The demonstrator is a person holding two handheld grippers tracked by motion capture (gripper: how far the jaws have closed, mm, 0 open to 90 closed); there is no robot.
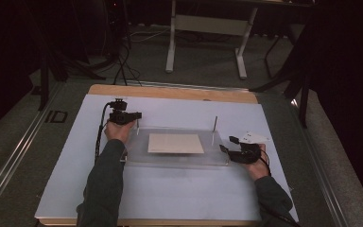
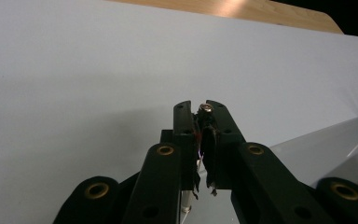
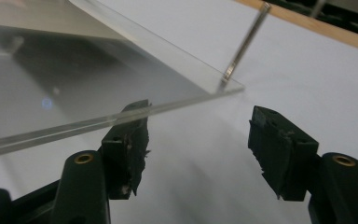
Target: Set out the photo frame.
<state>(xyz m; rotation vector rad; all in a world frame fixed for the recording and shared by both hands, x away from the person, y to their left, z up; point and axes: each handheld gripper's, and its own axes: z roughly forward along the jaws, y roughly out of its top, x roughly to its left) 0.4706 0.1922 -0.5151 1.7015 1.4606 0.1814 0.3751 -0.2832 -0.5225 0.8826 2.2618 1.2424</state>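
A clear acrylic plate (image 1: 179,159) lies on the white table cover with a beige sheet (image 1: 176,143) on top of it. Thin metal pins stand at its two far corners, a left pin (image 1: 137,127) and a right pin (image 1: 214,126). My left gripper (image 1: 136,115) is at the top of the left pin. In the left gripper view the left gripper (image 2: 200,112) is shut on that pin's head (image 2: 206,108). My right gripper (image 1: 228,144) is at the plate's right edge. In the right gripper view it (image 3: 200,116) stands open, one finger (image 3: 128,135) against the plate's edge (image 3: 74,126), nothing gripped.
A white folded card (image 1: 254,137) lies just behind the right hand. The white cover (image 1: 170,194) spreads wide toward the near edge. The wooden table edge (image 1: 170,91) runs along the far side, with desk legs and cables on the floor beyond.
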